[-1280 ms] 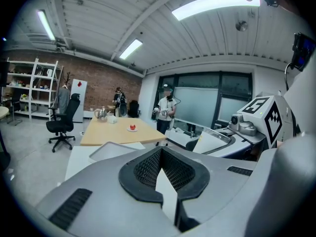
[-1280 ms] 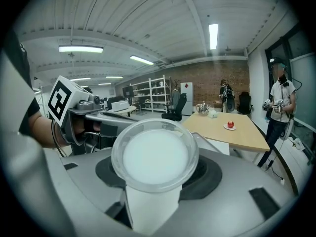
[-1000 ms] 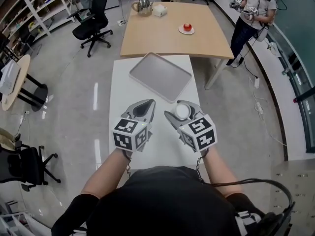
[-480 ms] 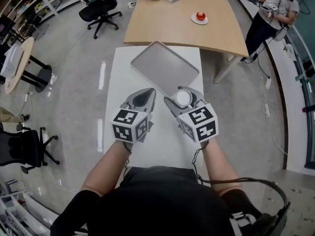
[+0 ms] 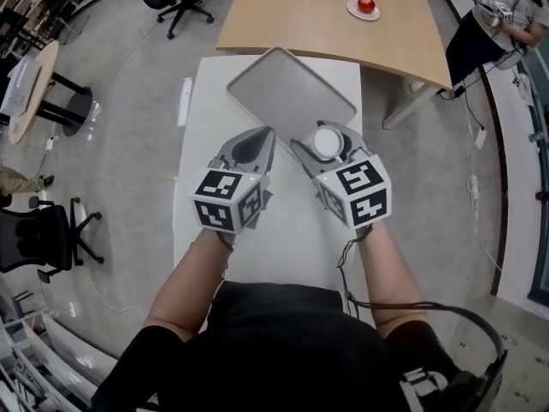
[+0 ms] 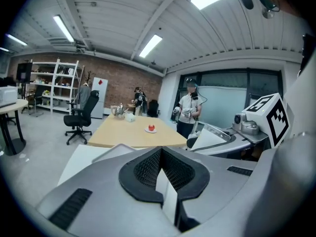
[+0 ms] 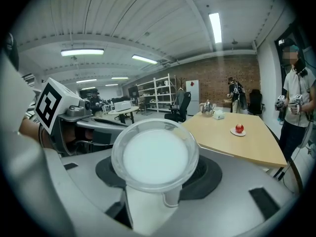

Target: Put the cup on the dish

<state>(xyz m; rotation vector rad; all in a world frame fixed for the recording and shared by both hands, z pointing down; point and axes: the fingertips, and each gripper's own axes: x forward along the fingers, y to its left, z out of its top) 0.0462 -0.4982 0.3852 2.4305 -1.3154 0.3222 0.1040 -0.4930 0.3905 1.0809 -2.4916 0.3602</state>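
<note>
Right gripper view: a small translucent white cup (image 7: 155, 157) is clamped in the right gripper (image 5: 326, 144), on the near side of the flat grey rectangular dish (image 5: 283, 88). The left gripper (image 5: 257, 142) is pressed closed on nothing. Placement is judged not yet done.

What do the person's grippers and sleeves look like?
Both the left gripper and right gripper are grey tapering shells with black fingers. Each carries a white cube of black square markers. A black cable trails from the right. Sleeves are black.
</note>
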